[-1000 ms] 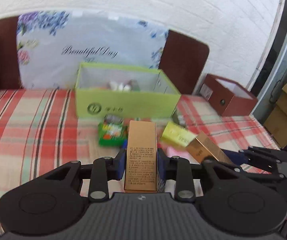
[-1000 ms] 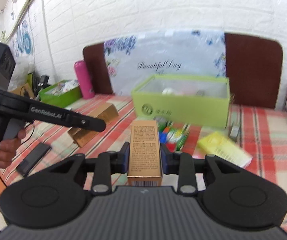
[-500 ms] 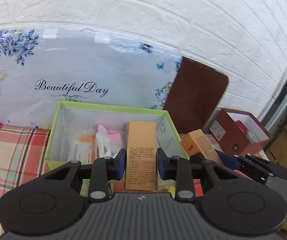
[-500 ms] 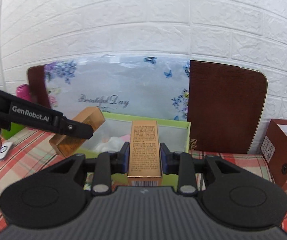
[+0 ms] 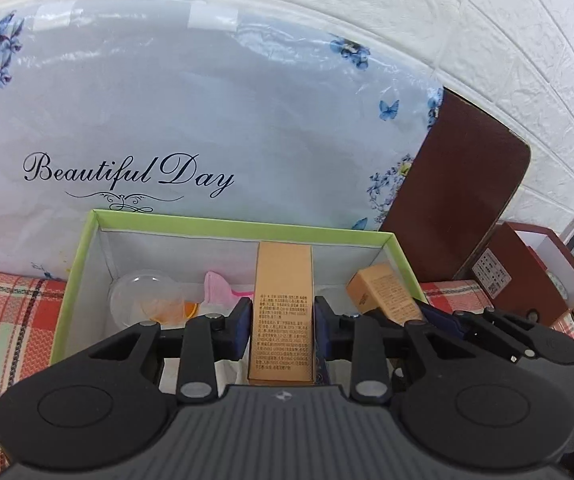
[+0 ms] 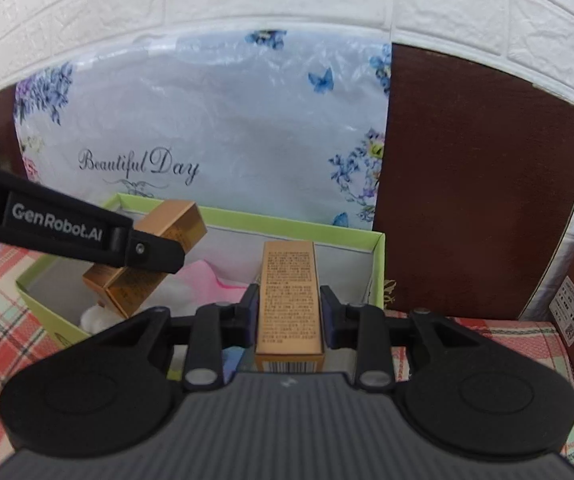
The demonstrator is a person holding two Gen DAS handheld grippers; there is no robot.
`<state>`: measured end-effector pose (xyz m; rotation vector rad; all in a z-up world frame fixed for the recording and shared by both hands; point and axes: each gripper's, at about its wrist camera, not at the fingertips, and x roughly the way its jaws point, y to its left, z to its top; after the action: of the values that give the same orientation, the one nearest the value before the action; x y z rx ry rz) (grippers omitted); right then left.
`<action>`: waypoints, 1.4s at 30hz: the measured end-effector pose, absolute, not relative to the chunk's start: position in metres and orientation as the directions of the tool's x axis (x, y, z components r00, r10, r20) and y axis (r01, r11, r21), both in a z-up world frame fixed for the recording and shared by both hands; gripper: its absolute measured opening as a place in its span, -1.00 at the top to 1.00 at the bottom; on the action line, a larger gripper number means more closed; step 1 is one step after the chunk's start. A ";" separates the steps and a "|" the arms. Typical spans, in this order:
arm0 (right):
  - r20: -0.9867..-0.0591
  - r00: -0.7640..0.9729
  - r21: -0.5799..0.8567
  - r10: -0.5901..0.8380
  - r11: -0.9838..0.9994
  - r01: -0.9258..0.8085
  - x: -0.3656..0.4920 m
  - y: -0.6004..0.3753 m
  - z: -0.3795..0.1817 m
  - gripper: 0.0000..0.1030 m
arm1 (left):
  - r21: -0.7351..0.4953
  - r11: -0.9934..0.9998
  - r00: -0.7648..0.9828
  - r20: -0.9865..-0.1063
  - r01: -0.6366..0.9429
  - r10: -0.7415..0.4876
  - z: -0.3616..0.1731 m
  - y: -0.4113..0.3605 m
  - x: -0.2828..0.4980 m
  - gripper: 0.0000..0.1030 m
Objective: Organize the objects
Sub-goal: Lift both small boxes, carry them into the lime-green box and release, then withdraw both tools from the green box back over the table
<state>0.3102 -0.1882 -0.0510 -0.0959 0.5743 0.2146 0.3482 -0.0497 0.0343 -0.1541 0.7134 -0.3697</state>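
1. Both grippers have travelled from over the plaid tablecloth to the green box; a second ago the box stood well ahead, now each carton hangs over its open top.
2. Nearest in the left wrist view, the left gripper [image 5: 281,322] clamps a tall gold carton [image 5: 281,312] by its two long sides, though its jaws are starting to ease apart.
3. In the right wrist view, the right gripper [image 6: 289,312] pinches a matching second gold carton [image 6: 289,300] the same way, pads on the long sides.
4. These cartons look light, stiff and smooth-faced; a mid-length pinch across the narrow width probably suits them, since hard squeezing could dent the cardboard.
5. Beyond lies the green box [image 5: 75,280], white-lined, holding a clear round lid-like item [image 5: 143,300] and a pink object [image 5: 217,286].
6. Farther back, a floral "Beautiful Day" bag [image 5: 191,120] leans against the white brick wall [image 5: 487,20].
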 end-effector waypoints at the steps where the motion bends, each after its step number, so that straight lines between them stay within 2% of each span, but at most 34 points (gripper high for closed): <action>1: -0.540 0.823 -0.044 0.173 0.972 -0.233 0.311 -0.187 -0.055 0.06 | -0.270 0.921 0.705 -0.593 0.280 -0.388 0.031 -0.048 0.349 -0.07; 2: -0.542 0.825 -0.061 0.159 0.972 -0.227 0.312 -0.185 -0.058 -0.16 | -0.274 0.922 0.711 -0.589 0.273 -0.385 0.030 -0.046 0.349 -0.49; 3: -0.539 0.830 -0.077 0.140 0.974 -0.214 0.311 -0.183 -0.060 -0.38 | -0.274 0.927 0.723 -0.582 0.254 -0.371 0.030 -0.044 0.348 -0.58; 5: -0.519 0.842 -0.094 0.144 0.970 -0.224 0.305 -0.183 -0.061 -0.43 | -0.276 0.928 0.745 -0.557 0.251 -0.367 0.032 -0.039 0.343 -0.59; 7: -0.503 0.850 -0.105 0.155 0.966 -0.238 0.298 -0.185 -0.057 -0.70 | -0.279 0.929 0.748 -0.556 0.243 -0.362 0.037 -0.033 0.339 -0.59; 10: -0.461 0.877 -0.125 0.133 0.969 -0.212 0.284 -0.188 -0.047 -1.00 | -0.271 0.938 0.766 -0.548 0.217 -0.336 0.046 -0.027 0.327 -0.59; 15: -0.436 0.888 -0.093 0.143 0.975 -0.202 0.254 -0.198 -0.025 -1.00 | -0.223 0.955 0.790 -0.542 0.196 -0.288 0.062 -0.027 0.291 -0.59; 19: -0.423 0.893 -0.081 0.156 0.975 -0.209 0.220 -0.206 -0.011 -1.00 | -0.157 0.973 0.782 -0.579 0.169 -0.229 0.071 -0.028 0.251 -0.59; 24: -0.443 0.888 -0.062 0.122 0.984 -0.166 0.175 -0.212 -0.007 -1.00 | -0.145 0.975 0.805 -0.551 0.169 -0.221 0.078 -0.021 0.199 -0.60; 33: -0.452 0.877 0.042 0.161 0.986 -0.160 0.091 -0.217 -0.021 -1.00 | -0.137 0.976 0.788 -0.576 0.167 -0.216 0.063 -0.013 0.133 -0.61; 42: -0.481 0.867 0.035 0.130 0.991 -0.130 0.027 -0.212 -0.052 -1.00 | -0.100 0.984 0.777 -0.604 0.145 -0.176 0.033 -0.004 0.084 -0.61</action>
<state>0.0275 -0.2124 -0.0516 0.0016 0.5042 0.1361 0.0836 -0.0036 0.0326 -0.0485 0.6585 -0.1738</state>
